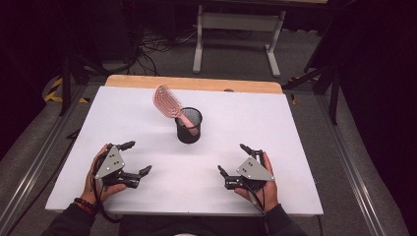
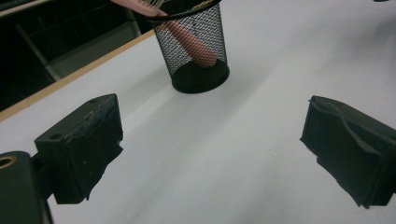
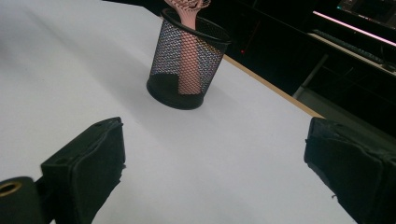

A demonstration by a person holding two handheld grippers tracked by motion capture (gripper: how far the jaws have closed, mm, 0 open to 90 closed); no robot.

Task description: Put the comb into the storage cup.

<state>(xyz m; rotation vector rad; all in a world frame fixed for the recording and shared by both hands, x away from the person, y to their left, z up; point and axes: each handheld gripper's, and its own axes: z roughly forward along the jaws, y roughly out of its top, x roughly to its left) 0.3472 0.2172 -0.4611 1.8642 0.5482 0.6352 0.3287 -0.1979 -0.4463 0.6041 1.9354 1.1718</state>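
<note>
A black mesh cup (image 1: 189,126) stands upright near the middle of the white table (image 1: 147,113). A pink hairbrush (image 1: 168,103) leans in it, handle down, head tilted up to the left. The cup (image 2: 194,46) and the brush handle (image 2: 194,44) appear ahead of the left gripper's jaws. The cup (image 3: 187,65) and handle (image 3: 188,60) also appear beyond the right gripper's jaws. My left gripper (image 1: 137,158) rests near the front left, open and empty. My right gripper (image 1: 234,159) rests near the front right, open and empty. Both are well short of the cup.
A wooden strip (image 1: 194,83) runs along the table's far edge. Beyond it stands a white table frame (image 1: 236,29) on a grey floor with cables (image 1: 152,49). Metal rails (image 1: 34,167) flank the table on both sides.
</note>
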